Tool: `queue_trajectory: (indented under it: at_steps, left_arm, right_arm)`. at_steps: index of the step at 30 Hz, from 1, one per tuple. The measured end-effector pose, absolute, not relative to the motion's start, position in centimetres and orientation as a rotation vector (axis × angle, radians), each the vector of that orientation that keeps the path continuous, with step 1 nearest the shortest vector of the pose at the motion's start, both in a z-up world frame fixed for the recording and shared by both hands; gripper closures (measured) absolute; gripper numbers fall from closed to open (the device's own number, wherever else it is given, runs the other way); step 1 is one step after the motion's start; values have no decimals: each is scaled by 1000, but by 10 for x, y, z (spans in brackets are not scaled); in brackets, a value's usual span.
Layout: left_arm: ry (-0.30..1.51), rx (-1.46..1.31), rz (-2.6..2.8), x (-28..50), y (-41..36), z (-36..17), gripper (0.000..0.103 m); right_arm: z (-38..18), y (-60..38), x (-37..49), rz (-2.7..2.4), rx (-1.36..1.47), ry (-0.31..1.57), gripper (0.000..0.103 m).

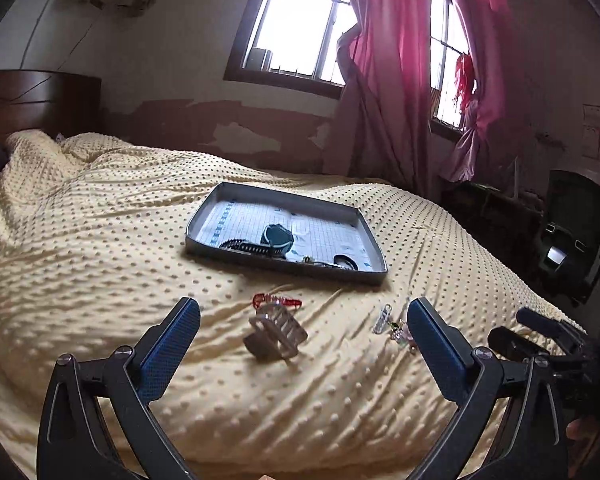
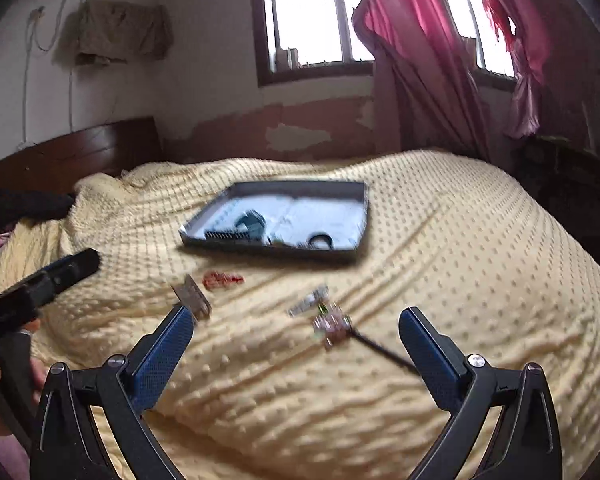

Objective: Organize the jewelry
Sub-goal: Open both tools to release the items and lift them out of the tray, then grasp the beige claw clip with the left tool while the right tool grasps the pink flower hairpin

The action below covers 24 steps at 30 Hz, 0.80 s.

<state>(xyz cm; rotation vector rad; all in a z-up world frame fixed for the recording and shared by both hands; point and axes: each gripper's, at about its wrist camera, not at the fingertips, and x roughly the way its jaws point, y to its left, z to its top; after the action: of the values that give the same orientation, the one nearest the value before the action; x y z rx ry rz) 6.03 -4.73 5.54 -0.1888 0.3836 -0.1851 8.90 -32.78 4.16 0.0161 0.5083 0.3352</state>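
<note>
Both our left tool [image 1: 304, 336] and right tool [image 2: 296, 344] gape wide, holding nothing. Ahead, the tray [image 1: 204, 216] already holds some pieces; a clear claw clip [image 1: 276, 336], red piece [image 1: 278, 301] and small beaded trinkets [image 2: 332, 326] remain on the bed [image 1: 100, 280] between our fingers.

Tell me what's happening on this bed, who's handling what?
A person holds a two-finger gripper in each hand over a yellow dotted bedspread. Both the left gripper and the right gripper are open and hold nothing. A grey tray on the bed already contains a few dark pieces. In front of it, loose on the cover, lie a brown claw hair clip, a red piece, a silvery clip and a small beaded item. Nothing is being gripped at this moment.
</note>
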Motion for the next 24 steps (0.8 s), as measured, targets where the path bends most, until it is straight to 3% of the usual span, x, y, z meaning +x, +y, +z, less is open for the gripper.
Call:
queue_trajectory:
  at_steps: [12, 24]
  left_arm:
    - [624, -204, -62, 48, -50, 16, 2]
    - [720, -208, -141, 85, -40, -6, 2]
  right_arm:
    - [9, -350, 117, 305, 170, 725, 0]
    - [10, -362, 126, 349, 253, 788, 0]
